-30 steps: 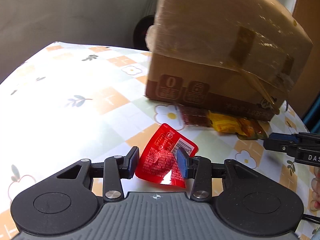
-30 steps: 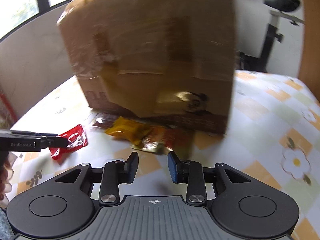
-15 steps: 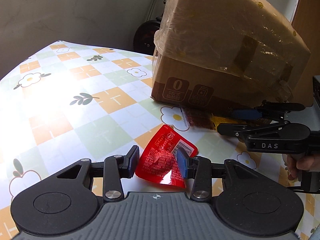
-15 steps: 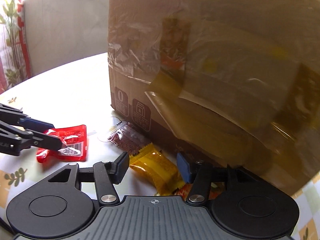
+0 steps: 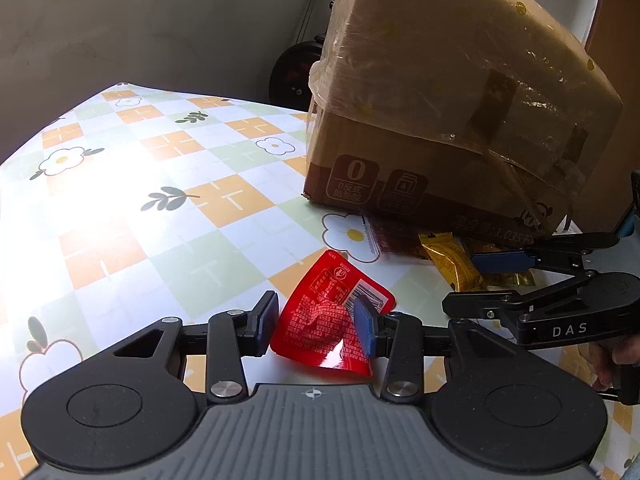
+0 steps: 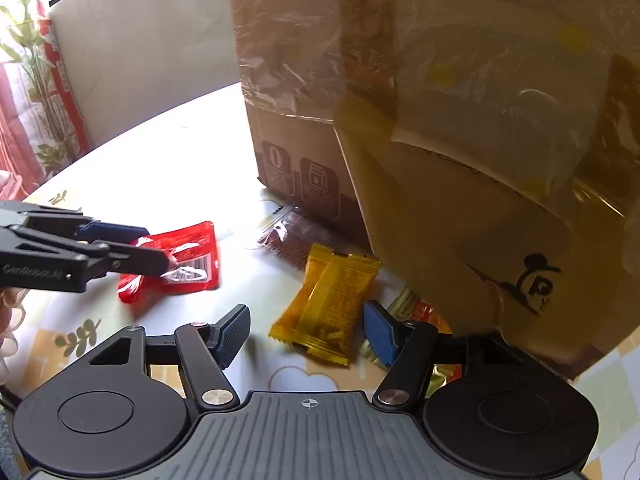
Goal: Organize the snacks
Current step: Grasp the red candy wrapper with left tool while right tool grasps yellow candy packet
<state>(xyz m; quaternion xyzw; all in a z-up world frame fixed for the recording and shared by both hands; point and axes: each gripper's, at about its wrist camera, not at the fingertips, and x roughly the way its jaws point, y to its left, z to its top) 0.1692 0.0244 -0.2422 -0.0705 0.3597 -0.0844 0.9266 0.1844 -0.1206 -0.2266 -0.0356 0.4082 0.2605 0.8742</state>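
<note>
My left gripper (image 5: 316, 326) is shut on a red snack packet (image 5: 326, 320) and holds it just above the flowered tablecloth; it also shows in the right wrist view (image 6: 180, 260) with the left gripper (image 6: 158, 248) on it. My right gripper (image 6: 306, 334) is open, its jaws on either side of a yellow snack packet (image 6: 328, 308) lying on the table. The right gripper (image 5: 472, 276) shows at the right in the left wrist view, over the yellow packet (image 5: 448, 260). A dark brown packet (image 6: 296, 240) lies against the box.
A large taped cardboard box (image 6: 460, 140) wrapped in plastic stands on the table just behind the snacks; it fills the upper right of the left wrist view (image 5: 440, 120). More foil packets (image 6: 424, 312) lie under its overhang. The tablecloth (image 5: 160, 200) stretches away to the left.
My right gripper has moved in low toward the yellow packet and its jaws have opened wider around it. The left gripper has stayed shut on the red packet.
</note>
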